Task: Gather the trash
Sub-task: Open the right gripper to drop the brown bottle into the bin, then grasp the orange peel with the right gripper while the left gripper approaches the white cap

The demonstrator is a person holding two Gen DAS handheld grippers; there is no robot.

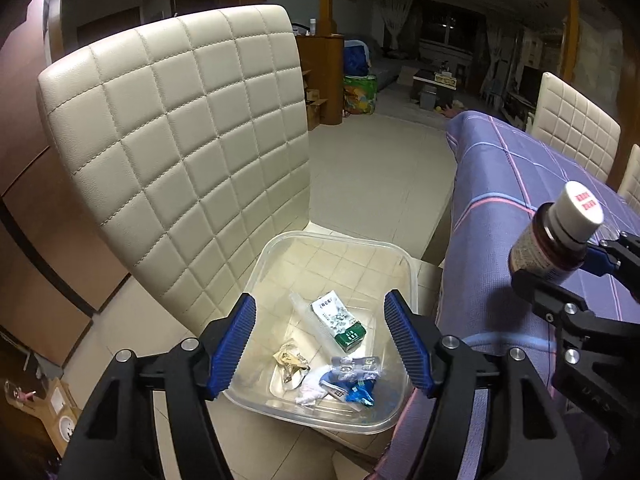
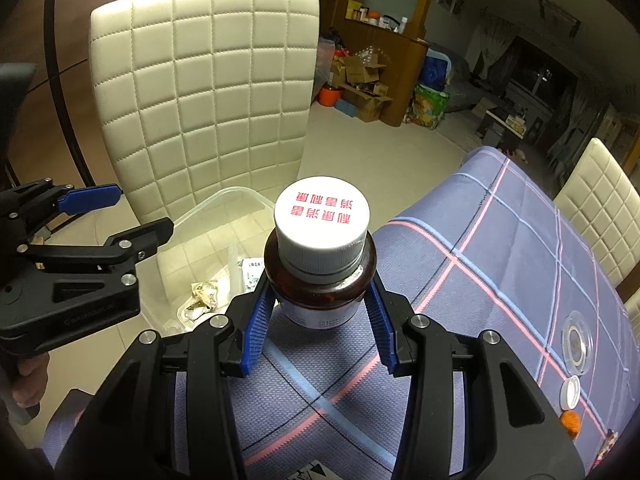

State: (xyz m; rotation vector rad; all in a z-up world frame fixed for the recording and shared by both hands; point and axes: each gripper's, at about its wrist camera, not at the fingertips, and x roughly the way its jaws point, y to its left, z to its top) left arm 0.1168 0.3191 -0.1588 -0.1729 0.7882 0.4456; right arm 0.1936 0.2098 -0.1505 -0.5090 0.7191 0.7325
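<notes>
A: Nearest, what do the right tongs (image 2: 320, 312) carry?

B: They are clamped on a brown bottle (image 2: 320, 276) with a white cap printed in red, the blue pads pressed to both of its sides. It hangs above the edge of the surface (image 2: 500, 272), which is draped in a purple checked cloth.

A: And the left tongs (image 1: 320, 344)?

B: Their fingers stand apart with nothing between them, over a clear plastic tub (image 1: 260, 264) on the seat of a cream quilted chair (image 1: 180, 140), just beside that edge of the surface.

A: What lies in the tub?

B: A green-and-white packet (image 1: 340, 322), a crumpled tan wrapper (image 1: 290, 362), a clear blister strip (image 1: 358, 366) and blue-and-white scraps (image 1: 348, 392).

A: Farther along the surface?

B: Toward its right edge, a small white cap (image 2: 570, 392), an orange bit (image 2: 570, 422) and a clear round disc (image 2: 576, 342). Another cream chair (image 2: 600, 204) stands beyond.
</notes>
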